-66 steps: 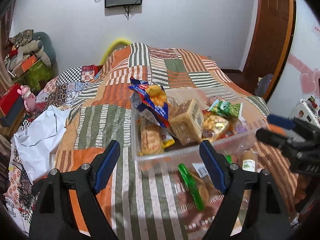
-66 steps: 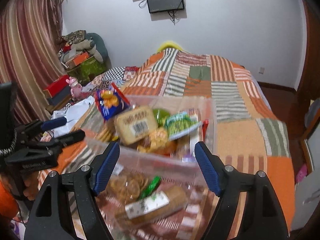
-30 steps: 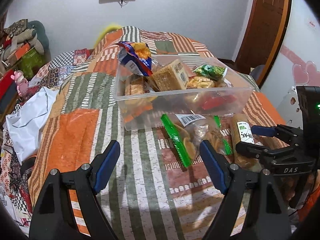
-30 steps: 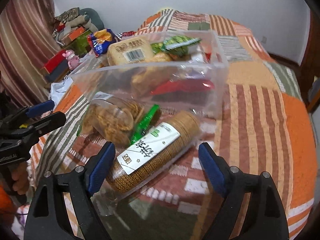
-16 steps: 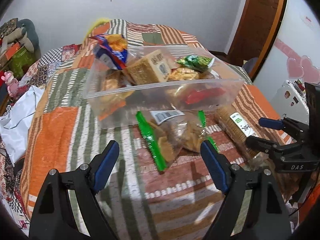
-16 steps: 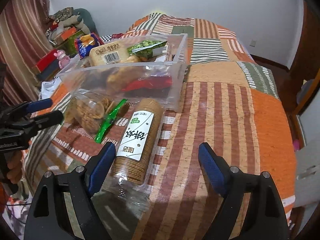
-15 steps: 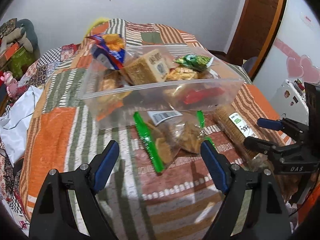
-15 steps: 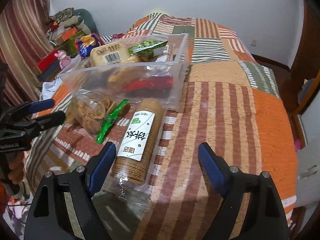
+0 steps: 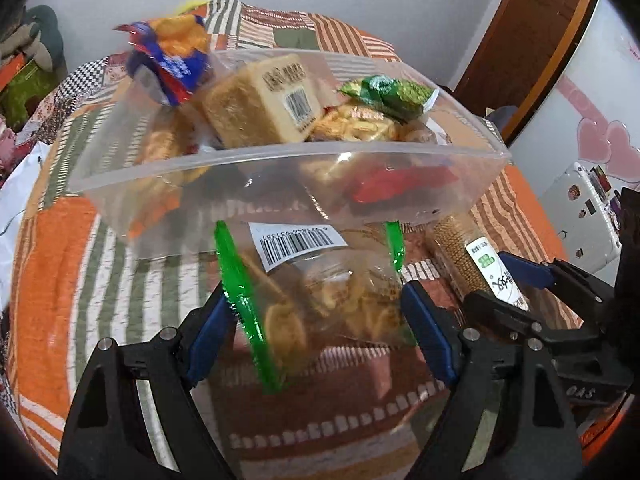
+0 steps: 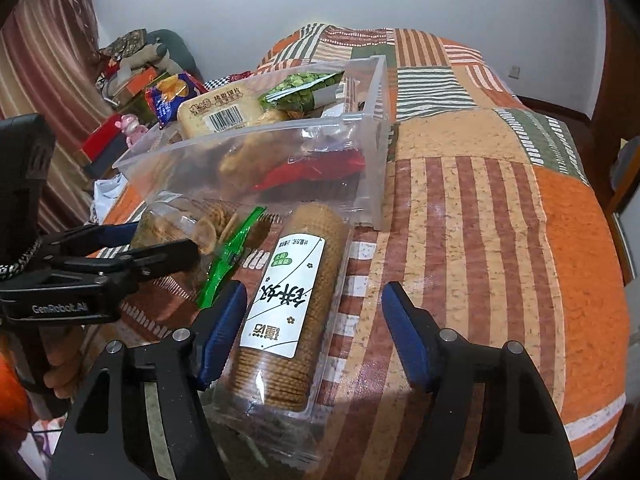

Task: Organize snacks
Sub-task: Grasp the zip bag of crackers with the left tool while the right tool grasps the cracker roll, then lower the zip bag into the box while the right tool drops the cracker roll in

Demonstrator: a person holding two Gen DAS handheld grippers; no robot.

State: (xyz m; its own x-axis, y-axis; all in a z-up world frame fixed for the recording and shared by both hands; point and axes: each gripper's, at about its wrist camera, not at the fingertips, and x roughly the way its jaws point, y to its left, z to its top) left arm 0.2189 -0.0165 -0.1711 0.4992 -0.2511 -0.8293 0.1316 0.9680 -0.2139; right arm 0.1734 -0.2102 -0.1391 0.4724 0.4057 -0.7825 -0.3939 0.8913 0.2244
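A clear plastic bin point(image 9: 280, 176) full of snack packs stands on the patchwork bed; it also shows in the right wrist view point(image 10: 372, 128). In front of it lies a clear bag of crackers with green strips point(image 9: 320, 292) point(image 10: 180, 224) and a long roll of biscuits with a white label point(image 10: 296, 304) point(image 9: 476, 264). My left gripper point(image 9: 316, 328) is open, its blue pads on either side of the cracker bag. My right gripper point(image 10: 312, 328) is open around the near end of the biscuit roll. Each gripper shows in the other's view: left point(image 10: 132, 248), right point(image 9: 516, 284).
The bin holds a blue-orange chip bag point(image 9: 172, 56), a tan block pack point(image 9: 260, 100), a green pack point(image 9: 388, 96) and a red pack point(image 9: 400, 184). Boxes and toys point(image 10: 132, 76) are piled left of the bed. A wooden door point(image 9: 532, 40) is at right.
Both grippers have moved forward and down onto the bed. The left one now straddles the cracker bag and the right one straddles the biscuit roll. Both stay open.
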